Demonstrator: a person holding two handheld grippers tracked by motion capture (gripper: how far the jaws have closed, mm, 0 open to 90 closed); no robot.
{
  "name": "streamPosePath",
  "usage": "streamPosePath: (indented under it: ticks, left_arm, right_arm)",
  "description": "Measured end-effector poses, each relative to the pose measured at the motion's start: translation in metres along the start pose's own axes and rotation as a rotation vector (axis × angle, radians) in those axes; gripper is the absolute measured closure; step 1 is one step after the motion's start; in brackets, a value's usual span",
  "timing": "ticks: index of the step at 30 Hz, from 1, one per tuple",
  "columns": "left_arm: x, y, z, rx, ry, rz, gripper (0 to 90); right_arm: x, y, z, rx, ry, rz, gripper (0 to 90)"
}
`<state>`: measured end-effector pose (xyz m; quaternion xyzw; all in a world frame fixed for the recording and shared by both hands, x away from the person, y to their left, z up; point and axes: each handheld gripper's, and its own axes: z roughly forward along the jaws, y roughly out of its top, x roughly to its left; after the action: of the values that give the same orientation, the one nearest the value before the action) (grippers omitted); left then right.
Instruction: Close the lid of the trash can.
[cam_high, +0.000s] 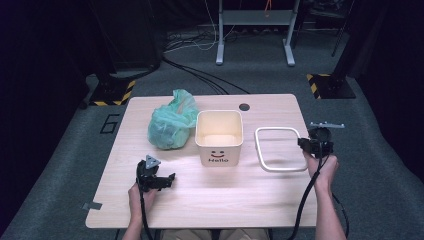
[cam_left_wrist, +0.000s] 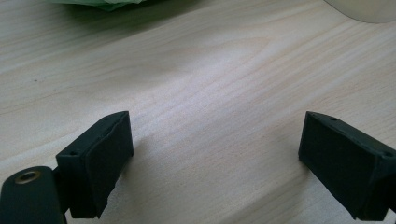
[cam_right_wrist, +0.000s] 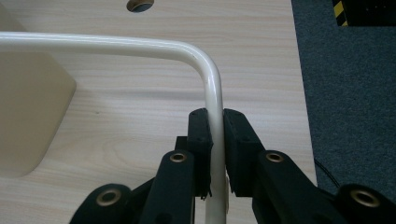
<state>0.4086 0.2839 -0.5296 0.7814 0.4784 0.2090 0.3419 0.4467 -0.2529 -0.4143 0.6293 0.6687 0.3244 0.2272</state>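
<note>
The white ring (cam_high: 280, 149), a rounded-square frame of thin tube, sits at the right side of the table (cam_high: 210, 205), just beside the small cream bin (cam_high: 219, 136) with the smiling face and "Hello" on its front; in the right gripper view its curved corner (cam_right_wrist: 205, 65) sweeps off toward the bin's wall (cam_right_wrist: 28, 116). The right gripper (cam_high: 314, 145) pinches the ring's right-hand side, its jaws pressed together on the tube just past that corner, the tube running straight down between the pads (cam_right_wrist: 201, 135); a grip on the outer side probably leaves the rest of the frame free to be lowered over the bin's mouth. Whether the ring is resting on the wood or just clear of it I cannot tell.

The left gripper (cam_high: 159, 181) rests low over the table's front left, jaws spread wide with nothing but bare wood between them; it seems to be waiting, perhaps to steady the bin. Left of the bin lies a crumpled green bag (cam_high: 171, 122), touching or nearly touching it, likely a liner that such a ring would clamp in place.
</note>
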Motion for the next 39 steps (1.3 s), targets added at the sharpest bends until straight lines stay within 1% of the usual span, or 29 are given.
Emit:
streamPosePath:
  ticks: [9,24,39]
  left_arm:
    - [0.0,0.0,0.0,-0.001,-0.001,0.0,10.0]
    - [0.0,0.0,0.0,0.0,-0.001,0.001,10.0]
    - [0.0,0.0,-0.001,0.003,-0.001,0.003,10.8]
  right_arm:
    - [0.002,0.006,-0.003,0.003,0.0,-0.001,81.5]
    - [0.012,0.023,-0.01,-0.016,0.01,-0.014,81.5]
    - [0.02,0.034,-0.015,-0.031,0.017,-0.027,81.5]
